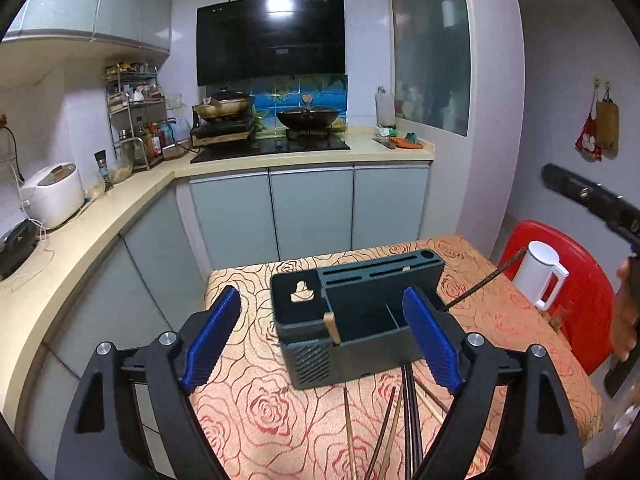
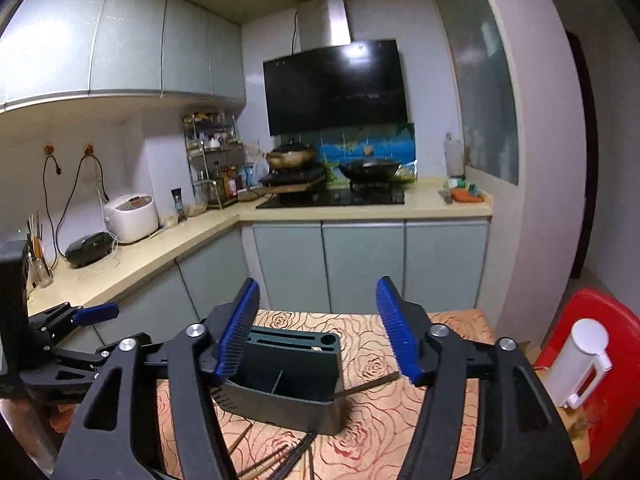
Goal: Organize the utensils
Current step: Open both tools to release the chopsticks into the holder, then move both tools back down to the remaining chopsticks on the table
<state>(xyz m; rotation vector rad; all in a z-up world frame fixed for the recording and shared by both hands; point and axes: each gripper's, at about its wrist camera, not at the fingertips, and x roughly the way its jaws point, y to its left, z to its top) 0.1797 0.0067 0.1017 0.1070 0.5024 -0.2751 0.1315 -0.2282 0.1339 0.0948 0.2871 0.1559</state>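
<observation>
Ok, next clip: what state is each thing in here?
Left gripper: open, holding nothing.
Right gripper: open, holding nothing.
Utensil holder: upright on the table, one wooden piece in it.
Chopsticks: loose on the tablecloth in front of the holder.
White kettle: upright, lid shut.

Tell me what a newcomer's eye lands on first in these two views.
First the dark utensil holder standing on the rose-patterned tablecloth, framed by the open left gripper. Loose chopsticks lie on the cloth in front of it, and one chopstick leans on its right edge. To the right, a white kettle sits on a red stool.
</observation>
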